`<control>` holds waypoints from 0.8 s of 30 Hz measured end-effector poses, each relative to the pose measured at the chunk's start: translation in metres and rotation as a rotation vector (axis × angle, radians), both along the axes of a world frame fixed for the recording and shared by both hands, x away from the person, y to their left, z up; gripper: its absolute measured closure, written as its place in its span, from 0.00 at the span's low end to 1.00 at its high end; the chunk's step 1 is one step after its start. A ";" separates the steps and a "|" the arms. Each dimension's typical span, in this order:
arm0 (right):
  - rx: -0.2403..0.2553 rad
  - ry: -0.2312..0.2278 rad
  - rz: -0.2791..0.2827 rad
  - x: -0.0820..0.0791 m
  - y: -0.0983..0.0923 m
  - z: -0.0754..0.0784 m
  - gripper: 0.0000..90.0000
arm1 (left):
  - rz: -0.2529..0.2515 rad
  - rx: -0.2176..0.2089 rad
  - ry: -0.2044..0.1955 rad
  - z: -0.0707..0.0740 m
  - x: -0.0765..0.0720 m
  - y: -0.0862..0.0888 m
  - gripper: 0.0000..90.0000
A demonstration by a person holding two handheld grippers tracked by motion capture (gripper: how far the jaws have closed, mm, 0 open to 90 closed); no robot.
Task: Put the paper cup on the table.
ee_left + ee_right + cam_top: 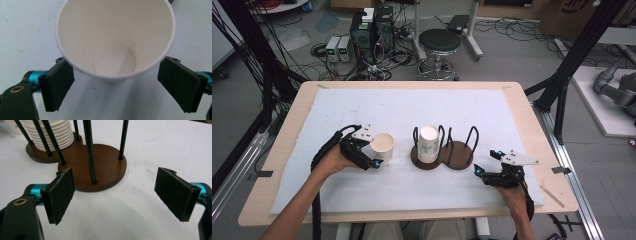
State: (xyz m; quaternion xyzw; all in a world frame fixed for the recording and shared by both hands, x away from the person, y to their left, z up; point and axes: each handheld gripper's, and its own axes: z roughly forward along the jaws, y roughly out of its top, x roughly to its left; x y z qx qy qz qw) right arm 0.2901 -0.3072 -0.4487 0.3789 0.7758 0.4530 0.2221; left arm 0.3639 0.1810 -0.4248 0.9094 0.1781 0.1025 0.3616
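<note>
Left gripper view shows the released left claw [116, 85] flanking a light, crushable paper cup [115, 40], best pinched gently mid-wall.

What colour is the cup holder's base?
Dark brown base, clearest in the right gripper view.

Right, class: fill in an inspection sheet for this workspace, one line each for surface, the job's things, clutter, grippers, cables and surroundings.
Surface: wooden table covered by a white mat.
Job's things: paper cup standing upright and empty on the mat; two-ring cup holder with a stack of cups in its left ring, right ring empty.
Clutter: nothing seen.
Grippers: left gripper open, jaws either side of the paper cup, pads not touching; right gripper open, empty, facing the holder.
Cables: black cable trailing from the left gripper.
Surroundings: round stool, computer towers, loose floor wiring.
</note>
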 end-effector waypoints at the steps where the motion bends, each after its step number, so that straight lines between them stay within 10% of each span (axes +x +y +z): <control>1: 0.000 -0.002 0.001 0.000 0.000 0.000 0.19 | 0.010 -0.011 0.001 0.000 -0.003 0.003 0.15; 7: 0.000 -0.005 0.002 0.000 -0.001 0.000 0.19 | 0.069 -0.063 -0.024 -0.004 -0.021 0.025 0.15; 24: 0.009 -0.008 0.000 0.000 -0.001 0.000 0.19 | 0.314 -0.386 -0.184 -0.026 -0.079 0.069 0.15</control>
